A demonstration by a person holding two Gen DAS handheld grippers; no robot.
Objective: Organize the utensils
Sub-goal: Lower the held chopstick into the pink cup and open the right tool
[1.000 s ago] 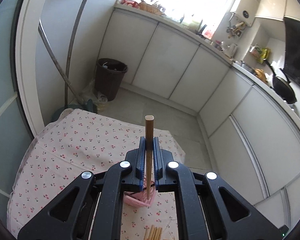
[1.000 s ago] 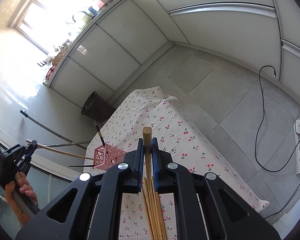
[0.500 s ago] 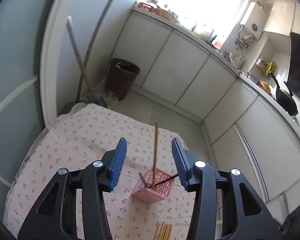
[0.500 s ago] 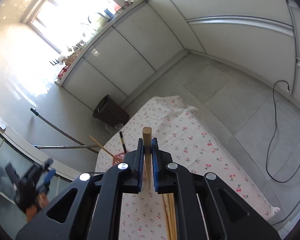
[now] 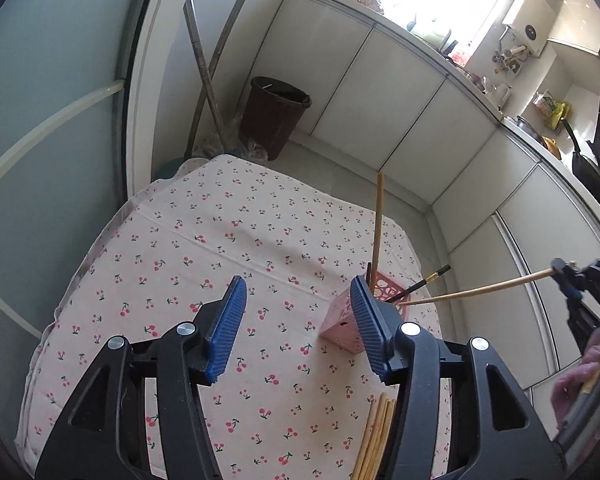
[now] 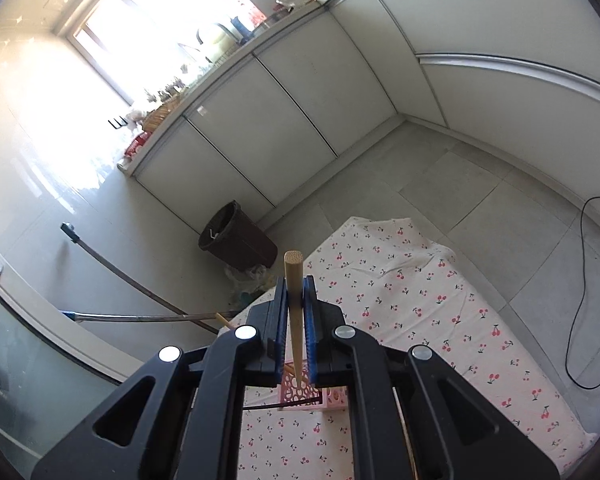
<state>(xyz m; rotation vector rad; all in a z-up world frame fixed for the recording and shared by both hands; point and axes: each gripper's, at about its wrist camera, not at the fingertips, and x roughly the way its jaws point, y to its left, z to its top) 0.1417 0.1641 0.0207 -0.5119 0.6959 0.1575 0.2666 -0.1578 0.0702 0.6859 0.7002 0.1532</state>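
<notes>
A pink perforated holder (image 5: pixel 342 330) stands on the cherry-print tablecloth (image 5: pixel 204 240). A wooden chopstick (image 5: pixel 377 224) stands upright in it beside a black chopstick (image 5: pixel 428 280). My left gripper (image 5: pixel 298 326) is open and empty, just left of the holder. My right gripper (image 6: pixel 295 316) is shut on a wooden chopstick (image 6: pixel 294 304); in the left wrist view that chopstick (image 5: pixel 480 290) slants down into the holder's mouth. The holder (image 6: pixel 300 392) sits right below my right gripper. Several wooden chopsticks (image 5: pixel 374 436) lie on the cloth in front.
A dark bin (image 5: pixel 274 114) stands on the floor beyond the table, with long poles (image 5: pixel 204 76) leaning on the wall. White cabinets (image 5: pixel 380 92) run along the back. A black cable (image 6: pixel 580 320) lies on the floor to the right.
My left gripper opened, left its chopstick standing in the holder, and pulled back to the left. My right gripper carried its chopstick over to the holder.
</notes>
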